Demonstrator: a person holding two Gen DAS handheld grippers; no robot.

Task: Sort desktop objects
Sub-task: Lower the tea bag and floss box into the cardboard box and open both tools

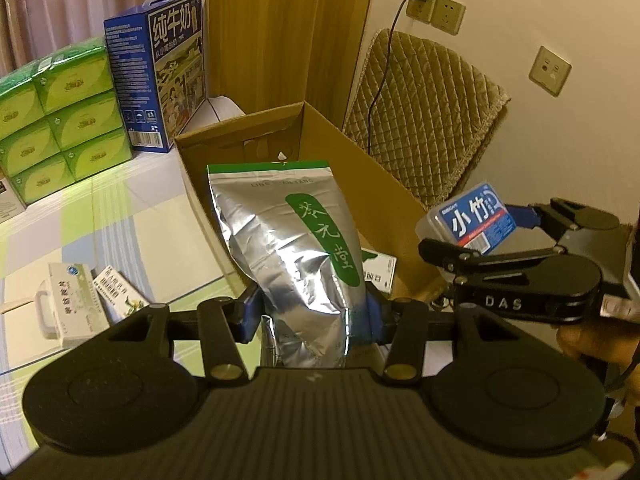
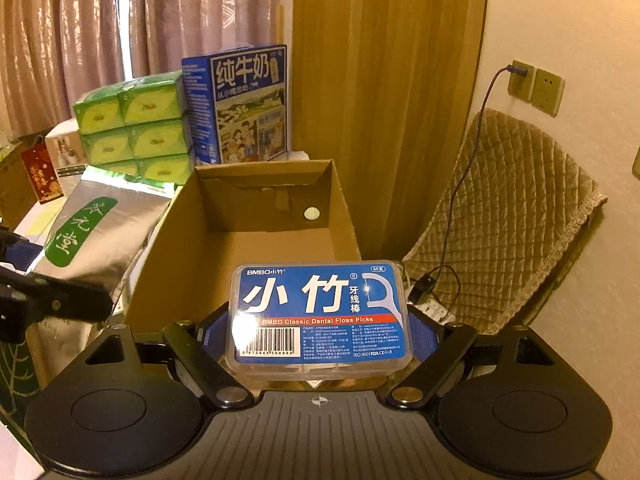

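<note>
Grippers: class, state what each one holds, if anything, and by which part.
The left gripper grips the silver tea pouch near its lower end. The right gripper clamps the dental floss picks box across its short sides.
</note>
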